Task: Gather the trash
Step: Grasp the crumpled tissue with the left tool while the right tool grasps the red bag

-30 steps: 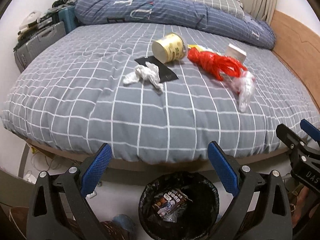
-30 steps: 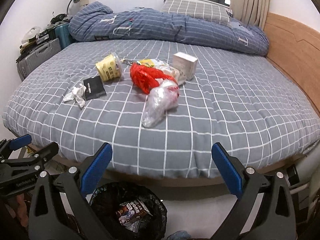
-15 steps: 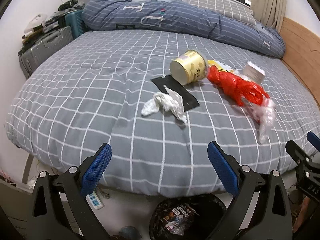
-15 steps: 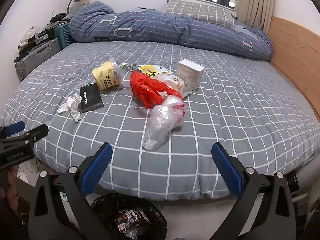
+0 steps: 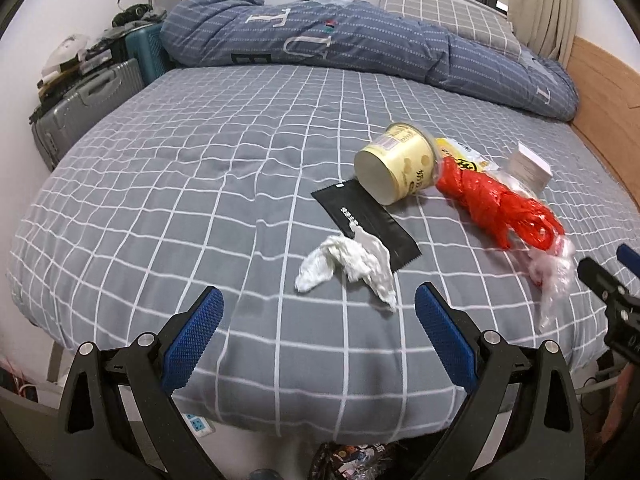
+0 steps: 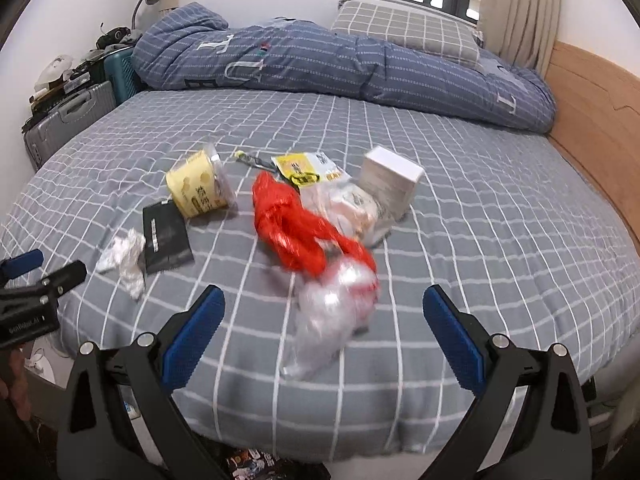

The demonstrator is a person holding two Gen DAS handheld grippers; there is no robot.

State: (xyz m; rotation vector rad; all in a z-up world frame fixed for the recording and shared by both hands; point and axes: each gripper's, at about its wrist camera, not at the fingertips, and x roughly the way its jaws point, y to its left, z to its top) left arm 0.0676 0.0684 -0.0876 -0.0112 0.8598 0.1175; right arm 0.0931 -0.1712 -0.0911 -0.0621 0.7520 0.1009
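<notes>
Trash lies on the grey checked bed [image 5: 160, 208]. A crumpled white tissue [image 5: 348, 266] lies just beyond my open, empty left gripper [image 5: 318, 320], overlapping a black wrapper [image 5: 366, 222]. Behind are a tipped yellow cup [image 5: 394, 168], a red plastic bag [image 5: 496, 208], a clear plastic bag [image 5: 554, 280] and a white box [image 5: 530, 166]. My right gripper [image 6: 324, 320] is open and empty, with the clear bag [image 6: 332, 320] between its fingers' line. The red bag [image 6: 292, 228], cup [image 6: 198, 192], yellow packet [image 6: 302, 166], white box [image 6: 390, 182], wrapper [image 6: 166, 236] and tissue [image 6: 124, 258] lie beyond.
A black-lined trash bin [image 5: 352, 462] stands on the floor under the bed's near edge, mostly hidden. A rolled blue duvet [image 5: 360, 48] and pillow [image 5: 448, 12] lie at the far side. Suitcases [image 5: 84, 108] stand at left, a wooden headboard [image 5: 604, 88] at right.
Both grippers have risen and moved forward over the bed edge towards the trash. The bin has slid almost out of view below. Both stay open.
</notes>
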